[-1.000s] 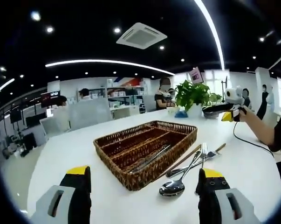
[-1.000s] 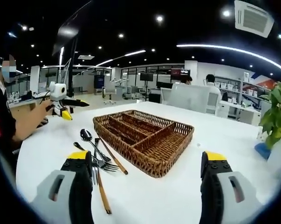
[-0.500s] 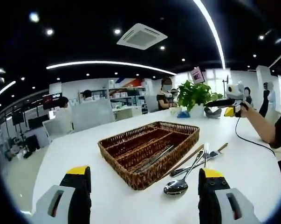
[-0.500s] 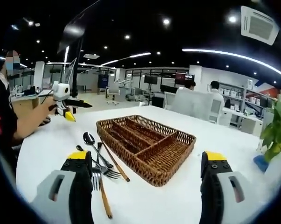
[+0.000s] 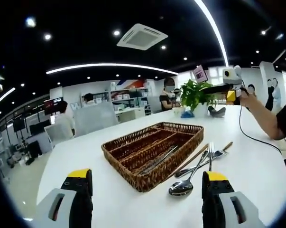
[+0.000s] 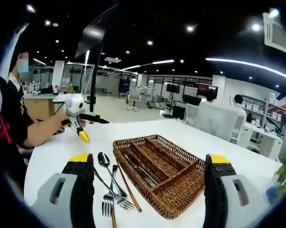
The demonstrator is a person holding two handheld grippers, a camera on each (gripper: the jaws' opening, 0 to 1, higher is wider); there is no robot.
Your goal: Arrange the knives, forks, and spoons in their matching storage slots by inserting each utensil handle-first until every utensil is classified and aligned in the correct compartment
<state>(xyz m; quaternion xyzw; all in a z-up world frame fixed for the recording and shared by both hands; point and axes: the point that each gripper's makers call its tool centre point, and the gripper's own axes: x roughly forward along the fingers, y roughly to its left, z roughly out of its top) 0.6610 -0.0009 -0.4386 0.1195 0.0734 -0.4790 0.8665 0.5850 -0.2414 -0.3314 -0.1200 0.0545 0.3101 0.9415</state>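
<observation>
A brown wicker tray [image 5: 133,142] with long compartments sits mid-table, and a metal utensil [image 5: 158,160] lies in one slot. Beside its right side lie a spoon [image 5: 183,186], forks [image 5: 212,154] and wooden chopsticks [image 5: 192,160]. My left gripper [image 5: 146,176] is open and holds nothing, short of the tray. My right gripper [image 5: 226,88] hangs high at the far right in a hand. In the right gripper view the tray [image 6: 180,202] is ahead, with the spoon [image 6: 104,160], forks [image 6: 112,203] and a chopstick [image 6: 129,191] to its left. My right gripper [image 6: 148,158] is open, and the left gripper [image 6: 81,116] hovers at left.
The round white table [image 5: 76,152] has bare room left of the tray. A potted plant [image 5: 196,95] and a dark bowl [image 5: 217,111] stand at the far edge. A person's arm [image 6: 41,130] reaches in from the left. Office desks and people fill the background.
Both views have shifted with the hands. The right gripper has risen in the left gripper view, and the left gripper looks nearer in the right gripper view. The utensils and tray lie as before.
</observation>
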